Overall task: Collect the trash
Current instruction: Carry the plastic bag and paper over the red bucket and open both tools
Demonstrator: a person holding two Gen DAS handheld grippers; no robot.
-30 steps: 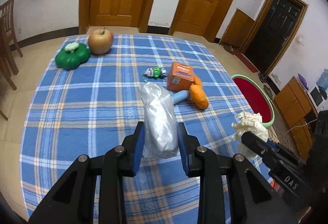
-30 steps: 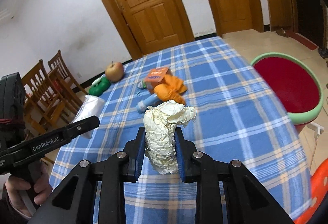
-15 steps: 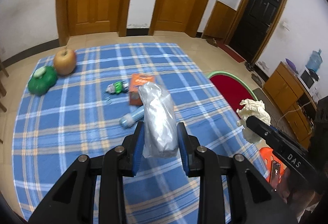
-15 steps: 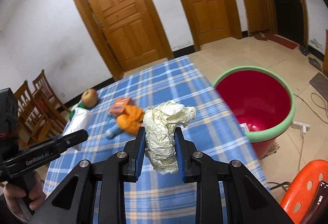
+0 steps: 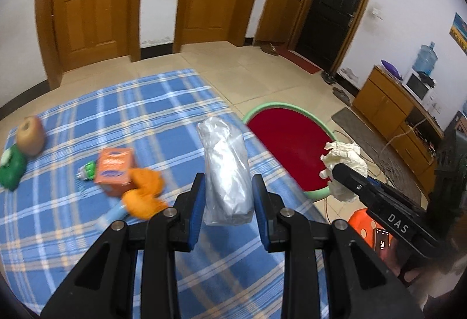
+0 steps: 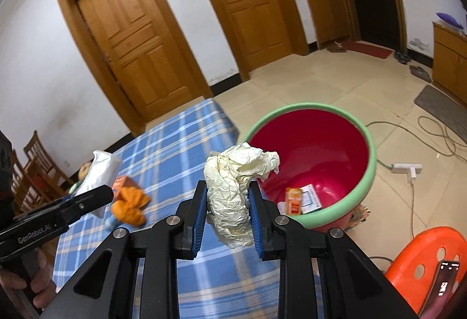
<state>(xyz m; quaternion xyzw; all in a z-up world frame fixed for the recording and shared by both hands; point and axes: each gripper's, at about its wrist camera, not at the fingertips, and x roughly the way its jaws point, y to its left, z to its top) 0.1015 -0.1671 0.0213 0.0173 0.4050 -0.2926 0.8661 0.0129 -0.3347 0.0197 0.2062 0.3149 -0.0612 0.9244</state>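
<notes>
Gripping a crumpled clear plastic bag (image 5: 226, 173), the left gripper (image 5: 227, 199) has its blue-padded jaws clamped on the bag's lower part. The bag stands upright between them, silvery and wrinkled, bunched at the top, held in the air over the blue plaid tablecloth (image 5: 87, 246). On the cloth to the left lie a green toy (image 5: 10, 170), an apple (image 5: 30, 135), an orange box (image 5: 115, 168) and an orange cloth lump (image 5: 144, 196), all blurred. To the right, past the table edge, stands a red tub with a green rim (image 6: 370, 144); inside it lie an orange carton (image 6: 293, 199) and a white-and-green card (image 6: 310, 198). The right gripper (image 6: 228, 219) has its jaws pressed on a crumpled ball of pale yellowish paper (image 6: 233, 193), creased all over, its top flaring toward the tub. The wad hangs just beside the tub's near rim. An orange plastic stool (image 6: 423, 254) stands at the far right.
</notes>
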